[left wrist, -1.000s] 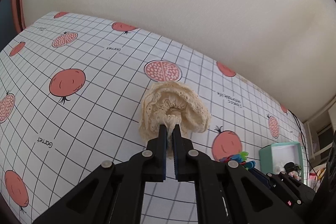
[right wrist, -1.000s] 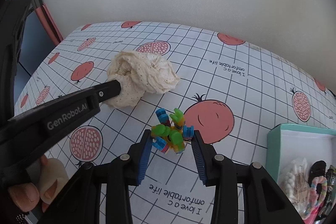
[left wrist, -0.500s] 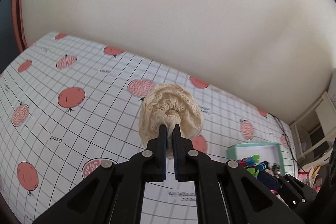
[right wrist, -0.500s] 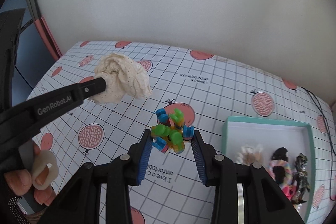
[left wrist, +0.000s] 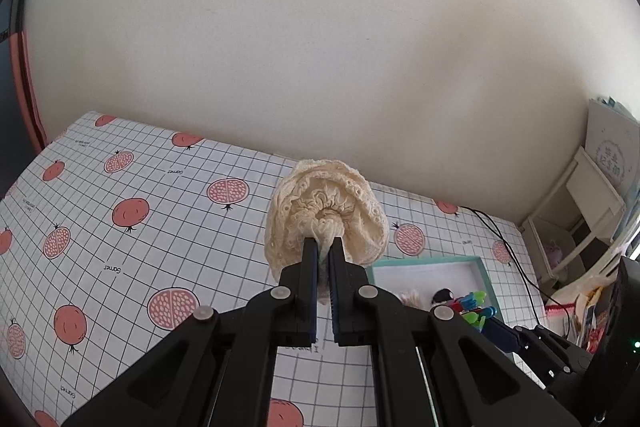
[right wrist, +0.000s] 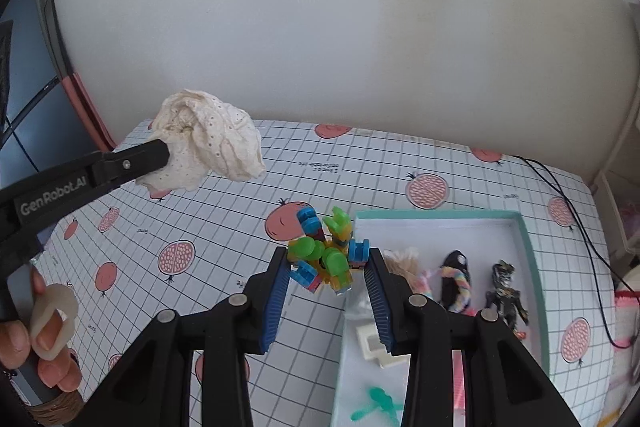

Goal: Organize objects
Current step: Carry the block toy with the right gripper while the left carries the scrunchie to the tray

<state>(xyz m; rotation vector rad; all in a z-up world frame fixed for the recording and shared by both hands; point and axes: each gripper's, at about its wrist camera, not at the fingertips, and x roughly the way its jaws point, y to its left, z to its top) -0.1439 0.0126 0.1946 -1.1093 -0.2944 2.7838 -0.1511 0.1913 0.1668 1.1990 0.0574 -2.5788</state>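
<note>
The left gripper [left wrist: 324,247] is clamped tight on the gathered centre of a cream lace scrunchie [left wrist: 326,211], which hangs clear above the pomegranate-print tablecloth [left wrist: 120,227]; the right gripper [right wrist: 326,263] is closed on a cluster of small plastic hair clips [right wrist: 324,251], blue, green and yellow, held between its blue pads just left of the teal-rimmed box [right wrist: 532,267]. Both loads are in the air and the step in hand looks like carrying them to that box.

To do it well, I would bring the clips over the box's near-left part, where white floor still shows, before the jaws part; the bundle is loose and springy, so a low release should keep the pieces from bouncing over the rim. The scrunchie is soft and bulky; it wants an open patch, lowered until it rests, so that it does not drape over the rim or bury the smaller items.

The box already holds a pale fluffy tie [right wrist: 404,259], a pastel twisted band [right wrist: 456,279], a black clip [right wrist: 454,263], a dark glittery clip [right wrist: 504,287], a white square piece [right wrist: 376,343] and a green clip [right wrist: 380,403]; the right gripper's fingers cover part of the near-left floor, so what else lies there cannot be told. How many clips make up the bundle is hard to count, and whether they are joined is unclear. In the left wrist view the gripper body hides most of the box. The person's left hand [right wrist: 44,339] shows only at the frame edge.
</note>
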